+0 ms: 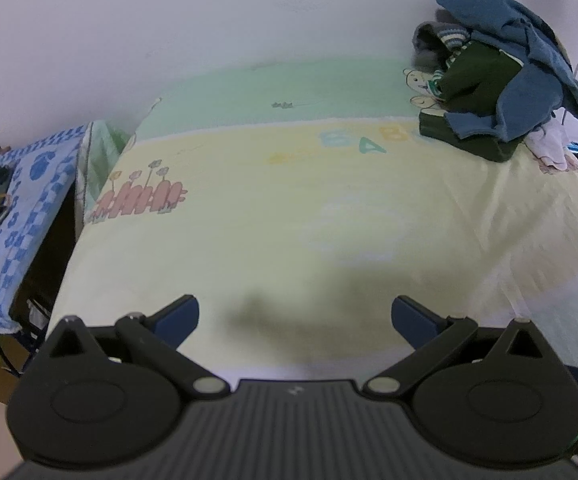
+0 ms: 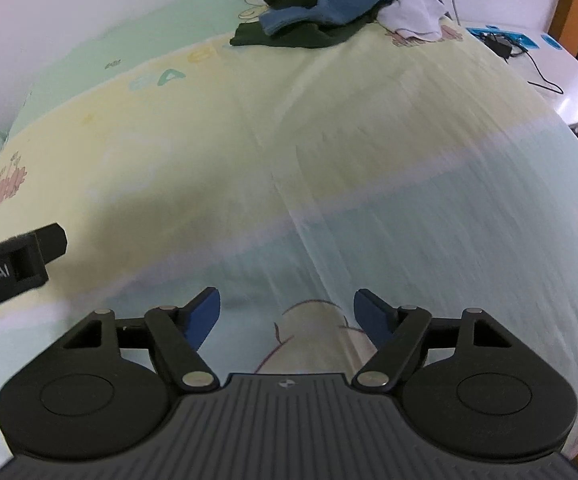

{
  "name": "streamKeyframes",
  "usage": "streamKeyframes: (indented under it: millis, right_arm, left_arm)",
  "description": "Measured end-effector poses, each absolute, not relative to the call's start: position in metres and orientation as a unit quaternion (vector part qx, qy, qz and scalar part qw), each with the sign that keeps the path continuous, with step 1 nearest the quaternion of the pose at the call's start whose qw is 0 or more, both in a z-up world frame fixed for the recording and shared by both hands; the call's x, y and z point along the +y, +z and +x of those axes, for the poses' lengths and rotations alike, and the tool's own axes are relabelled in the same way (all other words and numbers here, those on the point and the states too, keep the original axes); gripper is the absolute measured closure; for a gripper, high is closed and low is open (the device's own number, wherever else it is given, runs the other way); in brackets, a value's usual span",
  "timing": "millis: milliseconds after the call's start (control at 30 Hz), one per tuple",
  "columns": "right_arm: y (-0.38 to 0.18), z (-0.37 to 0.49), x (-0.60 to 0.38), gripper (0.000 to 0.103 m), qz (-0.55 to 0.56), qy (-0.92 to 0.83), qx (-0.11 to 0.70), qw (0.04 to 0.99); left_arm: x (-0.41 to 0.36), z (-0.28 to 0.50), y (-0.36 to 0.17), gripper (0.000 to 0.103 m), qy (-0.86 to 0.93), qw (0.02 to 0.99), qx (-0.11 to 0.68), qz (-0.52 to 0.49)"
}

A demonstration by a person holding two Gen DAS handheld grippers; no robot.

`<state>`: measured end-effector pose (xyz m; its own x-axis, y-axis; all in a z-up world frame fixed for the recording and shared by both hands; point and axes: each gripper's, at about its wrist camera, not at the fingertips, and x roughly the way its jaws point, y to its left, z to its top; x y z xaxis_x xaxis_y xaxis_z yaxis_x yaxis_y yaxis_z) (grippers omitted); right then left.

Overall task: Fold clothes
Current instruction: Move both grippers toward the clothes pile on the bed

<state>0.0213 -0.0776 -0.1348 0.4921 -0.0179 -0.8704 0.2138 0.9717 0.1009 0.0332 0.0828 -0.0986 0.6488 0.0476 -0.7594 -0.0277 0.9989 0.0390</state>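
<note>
Both grippers, left (image 1: 295,318) and right (image 2: 287,314), hang spread and empty over the blanket (image 1: 249,208); clothes pile (image 1: 501,76) at two o'clock.

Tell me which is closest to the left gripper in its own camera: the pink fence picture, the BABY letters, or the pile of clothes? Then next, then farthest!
From the left gripper, open over the blanket:
1. Pink fence picture, printed on the blanket, ahead and left.
2. BABY letters, farther up, right of centre.
3. Pile of clothes, at the far right by the wall.
</note>
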Motion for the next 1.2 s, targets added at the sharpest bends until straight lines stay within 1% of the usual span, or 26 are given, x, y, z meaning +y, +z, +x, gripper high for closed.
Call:
streamKeyframes:
  millis: [167, 300, 333, 367, 433, 633, 867, 1000, 1200]
  right_arm:
    - [-0.13, 0.013, -0.075, 0.026, 0.091, -0.056, 0.494, 0.863]
    - [-0.126, 0.006, -0.073, 0.033, 0.086, -0.046, 0.489, 0.867]
    - [-0.125, 0.005, -0.073, 0.033, 0.085, -0.044, 0.488, 0.867]
    - [-0.123, 0.003, -0.072, 0.033, 0.083, -0.043, 0.486, 0.869]
    - [-0.112, 0.002, -0.074, 0.029, 0.08, -0.048, 0.469, 0.878]
    - [-0.09, 0.005, -0.089, 0.029, 0.074, -0.065, 0.442, 0.892]
    - [-0.069, 0.022, -0.121, 0.029, 0.074, -0.047, 0.43, 0.898]
    - [-0.053, 0.032, -0.142, 0.029, 0.065, -0.031, 0.418, 0.906]
    - [-0.009, 0.056, -0.196, 0.029, 0.051, -0.016, 0.396, 0.917]
  left_arm:
    - [0.084, 0.032, -0.097, 0.001, 0.017, 0.908, 0.417, 0.01]
    - [0.082, 0.031, -0.094, 0.001, 0.013, 0.908, 0.419, 0.013]
    - [0.081, 0.031, -0.093, 0.001, 0.013, 0.908, 0.418, 0.014]
    - [0.08, 0.03, -0.092, 0.001, 0.012, 0.909, 0.417, 0.016]
    - [0.076, 0.03, -0.089, 0.001, 0.009, 0.91, 0.415, 0.021]
    - [0.058, 0.03, -0.075, 0.001, 0.002, 0.912, 0.408, 0.038]
    - [0.031, 0.034, -0.052, 0.001, 0.019, 0.918, 0.393, 0.038]
    - [0.005, 0.043, -0.035, 0.001, 0.026, 0.92, 0.389, 0.035]
    - [-0.053, 0.068, 0.004, 0.001, 0.026, 0.932, 0.356, 0.056]
